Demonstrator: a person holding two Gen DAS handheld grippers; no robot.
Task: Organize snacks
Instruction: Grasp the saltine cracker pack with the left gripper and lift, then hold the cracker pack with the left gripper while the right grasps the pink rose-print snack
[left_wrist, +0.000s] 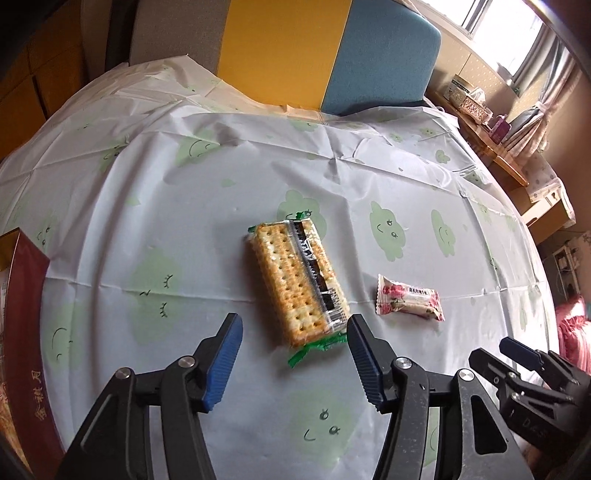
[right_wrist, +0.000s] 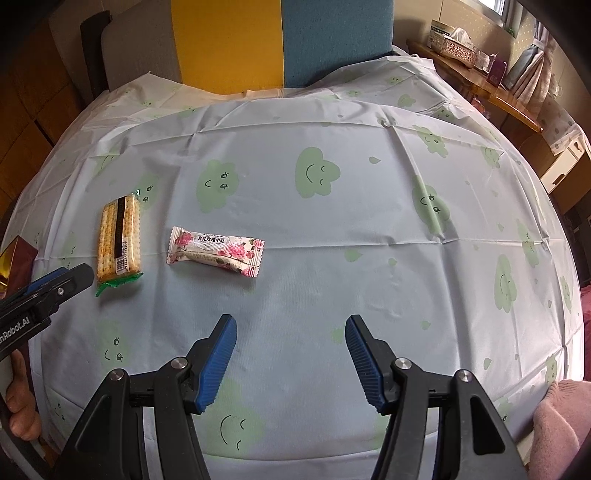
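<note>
1. Nearest my L cam: left gripper (left_wrist: 294, 328), blue pads apart, nothing clamped. Near end of the cracker pack (left_wrist: 295, 280) lies in the gap betw the tips; pads don't press it as far as I can see

2. Cracker pack: clear wrap, black strip down one side, green crimped ends, flat on the tablecloth (left_wrist: 147, 206), long axis running away from the cam, slightly skewed

3. Candy bar (left_wrist: 409, 300) w/ pink rose print lies just R of the crackers, apart from them, roughly crosswise to the pack

4. In my R cam: right gripper (right_wrist: 291, 332) jaws apart, empty, hovering over bare cloth. Candy bar (right_wrist: 216, 251) sits ahead and L of the tips, crackers (right_wrist: 119, 240) further L. Neither touched by the R tool

5. R gripper also shows at lower R edge of L view (left_wrist: 517, 350); L gripper enters R view from the L edge (right_wrist: 62, 280), tip just beside the green end of the cracker pack

6. Dark red box (left_wrist: 26, 325) w/ gold lettering at far L table edge, only partly in frame; corner seen in R view too (right_wrist: 18, 254)

7. Cloth: pale, green smiley-cloud print, creased. Behind the table a chair back (right_wrist: 280, 40) in yellow/blue panels

8. Person: fingers (right_wrist: 20, 406) at lower L of R view, pink sleeve (right_wrist: 557, 424) at lower R

9. Both snacks on the cloth, not in the box
</note>
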